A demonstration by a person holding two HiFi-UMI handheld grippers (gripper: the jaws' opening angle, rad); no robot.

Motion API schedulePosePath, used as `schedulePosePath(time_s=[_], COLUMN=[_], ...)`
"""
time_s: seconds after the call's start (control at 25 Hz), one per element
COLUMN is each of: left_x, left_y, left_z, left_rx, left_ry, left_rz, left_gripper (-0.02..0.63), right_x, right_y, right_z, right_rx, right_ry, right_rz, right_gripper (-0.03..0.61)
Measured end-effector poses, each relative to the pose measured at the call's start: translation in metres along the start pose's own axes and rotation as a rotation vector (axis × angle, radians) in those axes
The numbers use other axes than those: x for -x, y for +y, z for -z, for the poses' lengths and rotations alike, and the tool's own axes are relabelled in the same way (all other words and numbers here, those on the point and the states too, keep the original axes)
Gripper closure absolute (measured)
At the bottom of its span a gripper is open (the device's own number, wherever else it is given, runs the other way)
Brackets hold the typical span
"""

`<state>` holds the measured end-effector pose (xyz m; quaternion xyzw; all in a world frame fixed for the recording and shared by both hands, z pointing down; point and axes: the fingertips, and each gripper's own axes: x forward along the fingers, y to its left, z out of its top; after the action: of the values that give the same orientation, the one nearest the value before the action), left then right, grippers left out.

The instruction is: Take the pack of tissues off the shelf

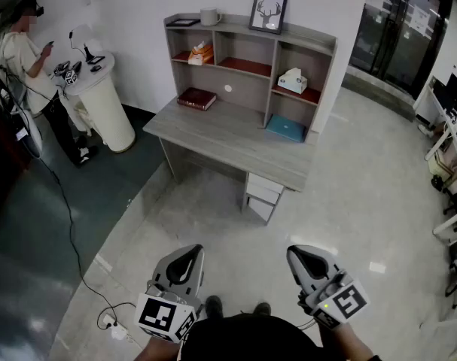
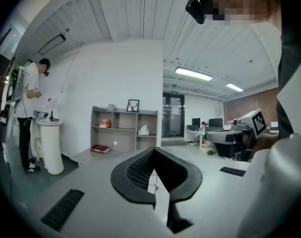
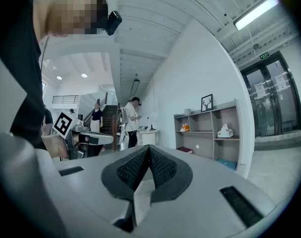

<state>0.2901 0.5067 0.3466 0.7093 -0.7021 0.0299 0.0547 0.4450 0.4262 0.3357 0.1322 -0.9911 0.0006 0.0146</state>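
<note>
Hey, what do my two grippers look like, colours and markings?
The left hand-held gripper and right hand-held gripper each have a pale grey body ending in black, mesh-textured pads shaped like a teardrop. Each carries a white cube with black square markers. The person wears a black top.

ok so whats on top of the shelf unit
A mug, a framed deer picture and a flat dark item at the left end. Anything behind the frame is covered.
</note>
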Motion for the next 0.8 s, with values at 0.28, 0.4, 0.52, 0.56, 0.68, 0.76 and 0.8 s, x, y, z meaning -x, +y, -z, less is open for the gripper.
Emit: schedulePosePath(time_s=[0.28,0.4,0.52,0.56,0.68,0.76,0.8], left_x=[0.003,0.005,0.008,0.009,0.012,0.015,0.018], left_y=[0.010,0.016,0.024,0.027,0.038,0.048,0.053], left_z=[0.013,0.016,0.019,0.020,0.021,0.020,0.019], left_rx=[0.019,0.026,0.033,0.035,0.034,0.029,0.026], left_ry=[0.018,0.022,0.021,0.019,0.013,0.007,0.003], left_rz=[0.008,0.012,0.017,0.018,0.019,0.022,0.023], left_gripper=[0.609,0.609,0.609,0.609,0.610,0.609,0.609], right_x=[-0.011,-0.018,-0.027,-0.030,-0.041,-0.049,-0.054], right_y=[0.009,0.014,0.022,0.025,0.032,0.036,0.039], right_z=[0.010,0.012,0.013,0.013,0.014,0.013,0.013], right_rx=[0.001,-0.003,-0.010,-0.009,-0.009,-0.014,-0.017], right_ry=[0.014,0.026,0.040,0.041,0.036,0.033,0.033], right_rz=[-0.011,-0.023,-0.037,-0.038,-0.033,-0.027,-0.022], right_gripper=[0.563,0.563,0.561,0.561,0.561,0.561,0.561])
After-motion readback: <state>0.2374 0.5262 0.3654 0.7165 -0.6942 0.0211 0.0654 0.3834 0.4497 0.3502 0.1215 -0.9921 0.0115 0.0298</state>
